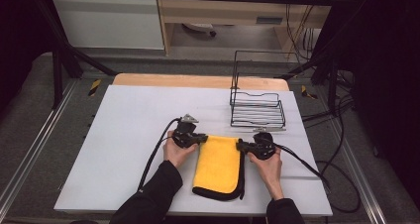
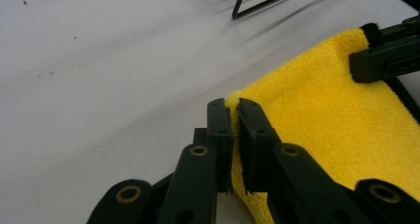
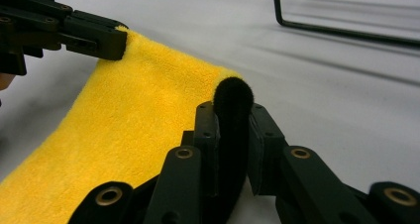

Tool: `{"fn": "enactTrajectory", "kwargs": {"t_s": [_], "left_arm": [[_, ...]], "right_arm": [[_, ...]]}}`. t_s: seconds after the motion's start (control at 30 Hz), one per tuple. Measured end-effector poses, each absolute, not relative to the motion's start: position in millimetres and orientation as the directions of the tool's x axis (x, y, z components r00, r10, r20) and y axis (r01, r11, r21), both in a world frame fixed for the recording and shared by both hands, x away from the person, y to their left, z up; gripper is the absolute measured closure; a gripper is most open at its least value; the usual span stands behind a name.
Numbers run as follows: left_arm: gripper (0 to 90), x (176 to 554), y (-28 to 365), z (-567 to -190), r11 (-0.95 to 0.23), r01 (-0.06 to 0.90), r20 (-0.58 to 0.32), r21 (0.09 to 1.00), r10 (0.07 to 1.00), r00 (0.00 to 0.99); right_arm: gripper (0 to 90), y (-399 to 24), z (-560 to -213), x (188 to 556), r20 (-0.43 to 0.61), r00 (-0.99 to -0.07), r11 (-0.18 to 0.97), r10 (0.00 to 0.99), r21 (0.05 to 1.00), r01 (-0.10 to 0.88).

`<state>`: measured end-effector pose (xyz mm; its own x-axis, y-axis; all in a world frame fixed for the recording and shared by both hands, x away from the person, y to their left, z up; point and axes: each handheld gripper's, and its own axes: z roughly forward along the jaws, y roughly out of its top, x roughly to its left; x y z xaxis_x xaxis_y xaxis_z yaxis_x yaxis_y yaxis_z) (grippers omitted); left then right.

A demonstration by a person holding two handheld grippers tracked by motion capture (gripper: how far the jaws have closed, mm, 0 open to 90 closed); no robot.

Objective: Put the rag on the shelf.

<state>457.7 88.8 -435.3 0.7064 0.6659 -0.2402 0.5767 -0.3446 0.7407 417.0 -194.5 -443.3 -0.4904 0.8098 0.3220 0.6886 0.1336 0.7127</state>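
Observation:
A folded cloth [image 1: 218,163], yellow on top with a black underside and edge, lies on the white table [image 1: 133,135] near its front. My left gripper [image 1: 202,139] is shut on the cloth's far left corner [image 2: 235,101], yellow pile pinched between its jaws. My right gripper [image 1: 241,145] is shut on the far right corner, where the black edge [image 3: 233,97] bulges up between the jaws. In the left gripper view the right gripper's jaws [image 2: 381,55] show at the cloth's other corner; in the right gripper view the left gripper's jaws [image 3: 94,35] clamp the yellow corner.
A black wire rack [image 1: 257,105] stands just behind the right gripper at the table's back right. Black cables trail from both grippers across the table. The person's forearms in dark sleeves come in from the bottom edge.

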Motion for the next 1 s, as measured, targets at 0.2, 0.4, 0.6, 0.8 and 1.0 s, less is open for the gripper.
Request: {"fn": "enactTrajectory", "kwargs": {"t_s": [0.2, 0.4, 0.6, 0.8, 1.0], "left_arm": [[84.3, 448.5, 95.5, -422.3, -0.338, 0.544, -0.226, 0.768, 0.652, 0.724], [84.3, 440.6, 98.9, -412.2, -0.340, 0.507, -0.197, 0.792, 0.644, 0.739], [84.3, 433.9, 104.7, -402.6, -0.323, 0.484, -0.191, 0.814, 0.638, 0.746], [84.3, 426.7, 107.7, -392.9, -0.316, 0.458, -0.170, 0.831, 0.640, 0.749], [84.3, 418.5, 111.5, -382.4, -0.304, 0.433, -0.158, 0.849, 0.636, 0.756]], "right_arm": [[77.6, -191.0, -431.3, 411.2, 0.303, -0.524, 0.140, 0.796, 0.750, 0.646], [77.6, -191.6, -422.1, 405.5, 0.283, -0.549, 0.144, 0.786, 0.780, 0.609], [77.5, -189.1, -412.1, 400.2, 0.277, -0.564, 0.132, 0.778, 0.805, 0.578], [77.6, -187.0, -402.8, 395.3, 0.248, -0.582, 0.143, 0.774, 0.828, 0.543], [77.6, -184.7, -393.7, 390.3, 0.232, -0.594, 0.144, 0.770, 0.844, 0.517]]}}
